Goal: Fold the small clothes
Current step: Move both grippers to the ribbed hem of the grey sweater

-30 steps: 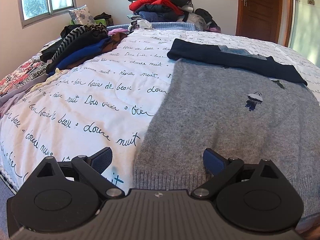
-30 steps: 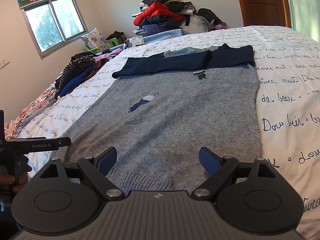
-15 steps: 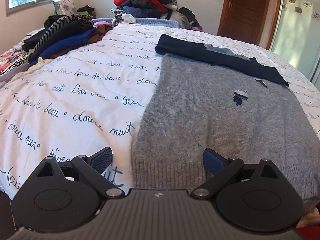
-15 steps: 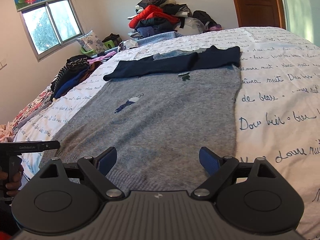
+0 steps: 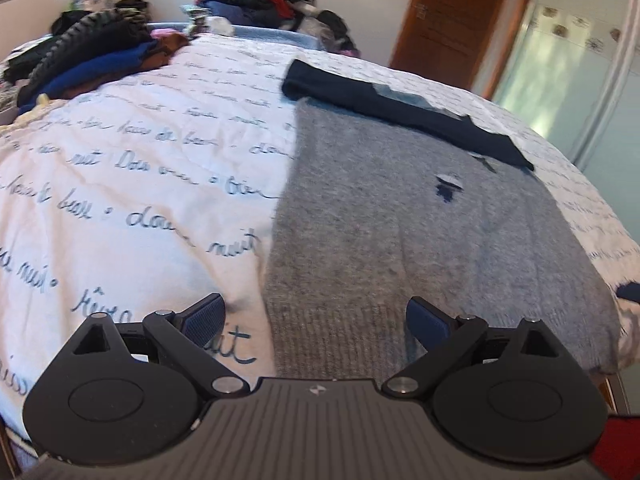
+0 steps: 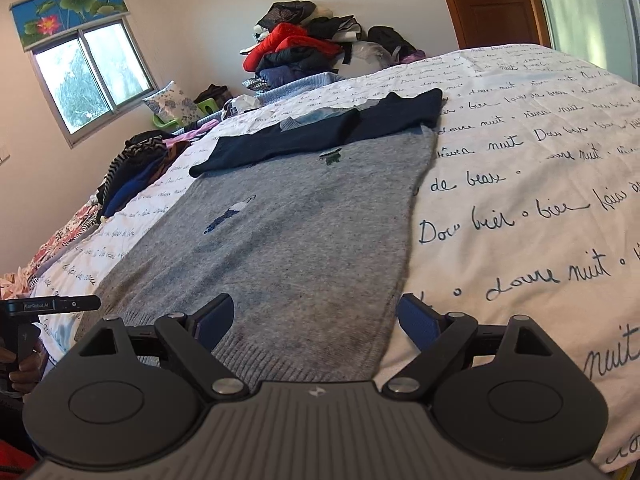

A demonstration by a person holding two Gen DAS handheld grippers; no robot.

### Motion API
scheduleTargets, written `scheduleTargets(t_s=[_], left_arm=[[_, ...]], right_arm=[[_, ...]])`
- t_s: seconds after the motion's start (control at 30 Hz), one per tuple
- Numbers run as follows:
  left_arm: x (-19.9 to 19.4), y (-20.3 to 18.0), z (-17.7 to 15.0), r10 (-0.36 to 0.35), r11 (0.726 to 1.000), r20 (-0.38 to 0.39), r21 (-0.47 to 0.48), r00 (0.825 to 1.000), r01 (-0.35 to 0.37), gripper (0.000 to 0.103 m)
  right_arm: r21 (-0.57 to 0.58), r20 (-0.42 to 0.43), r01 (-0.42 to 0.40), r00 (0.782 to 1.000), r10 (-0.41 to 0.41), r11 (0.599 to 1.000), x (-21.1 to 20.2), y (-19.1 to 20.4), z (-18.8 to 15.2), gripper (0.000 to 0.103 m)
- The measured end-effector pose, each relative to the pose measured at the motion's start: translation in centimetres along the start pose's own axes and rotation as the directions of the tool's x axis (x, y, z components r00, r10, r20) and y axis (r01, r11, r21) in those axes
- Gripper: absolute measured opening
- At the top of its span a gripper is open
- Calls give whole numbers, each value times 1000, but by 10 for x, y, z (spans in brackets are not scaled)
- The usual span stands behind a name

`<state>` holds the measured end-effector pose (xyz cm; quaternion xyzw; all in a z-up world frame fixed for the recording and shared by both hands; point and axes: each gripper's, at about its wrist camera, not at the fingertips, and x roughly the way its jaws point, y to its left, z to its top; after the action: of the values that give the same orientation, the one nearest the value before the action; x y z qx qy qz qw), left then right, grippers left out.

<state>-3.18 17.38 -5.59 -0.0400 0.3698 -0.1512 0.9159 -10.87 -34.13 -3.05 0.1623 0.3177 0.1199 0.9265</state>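
A grey knitted sweater (image 5: pixel 420 232) lies flat on the bed, its navy sleeves (image 5: pixel 400 108) folded across the top. It also shows in the right wrist view (image 6: pixel 304 220), with the navy sleeves (image 6: pixel 320 136) at its far end. My left gripper (image 5: pixel 316 316) is open and empty, over the sweater's near left hem corner. My right gripper (image 6: pixel 316 316) is open and empty, over the near right hem corner. The left gripper's handle (image 6: pixel 52 304) shows at the far left of the right wrist view.
The bed has a white cover with script writing (image 5: pixel 120 200). Folded clothes (image 5: pixel 88 60) are stacked at its left side. A heap of clothes (image 6: pixel 304 48) sits at the far end by the wall. A wooden door (image 5: pixel 448 20) stands at the back right.
Both grippers have come lower and closer to the sweater's near hem, the left toward its left corner and the right toward its right corner. Both stay open.
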Motion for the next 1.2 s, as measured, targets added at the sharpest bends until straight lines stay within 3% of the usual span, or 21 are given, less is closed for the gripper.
scheduleTargets(t_s=[0.2,0.33,0.4,0.47,0.73,1.07,1.17,1.2], left_arm=[[11,-8,-6,-89,988,-37,119,995,93,96],[14,-9,-8,-127,980,-43,147,991,132,96],[13,-8,-7,-150,978,-41,140,988,154,94],[11,-7,-7,-154,978,-38,133,987,158,82],[5,13,-6,-227,974,-19,13,974,227,72],[9,28,-4,-299,952,5,-71,954,298,70],[11,30,-4,-329,941,5,-80,944,329,70],[12,30,-5,-336,938,3,-85,942,335,70]], right_arm=[[17,-26,-37,999,37,999,-1,-10,-5,90],[28,-48,-59,997,60,998,0,-15,-12,90],[41,-55,-71,996,73,997,0,-18,-14,90],[48,-66,-82,994,85,996,1,-21,-15,90],[114,-84,-149,984,159,982,0,-29,-22,90],[248,-87,-363,915,394,898,14,-26,-33,90],[278,-82,-389,901,425,878,21,-28,-32,83],[300,-79,-397,896,437,867,23,-30,-33,75]])
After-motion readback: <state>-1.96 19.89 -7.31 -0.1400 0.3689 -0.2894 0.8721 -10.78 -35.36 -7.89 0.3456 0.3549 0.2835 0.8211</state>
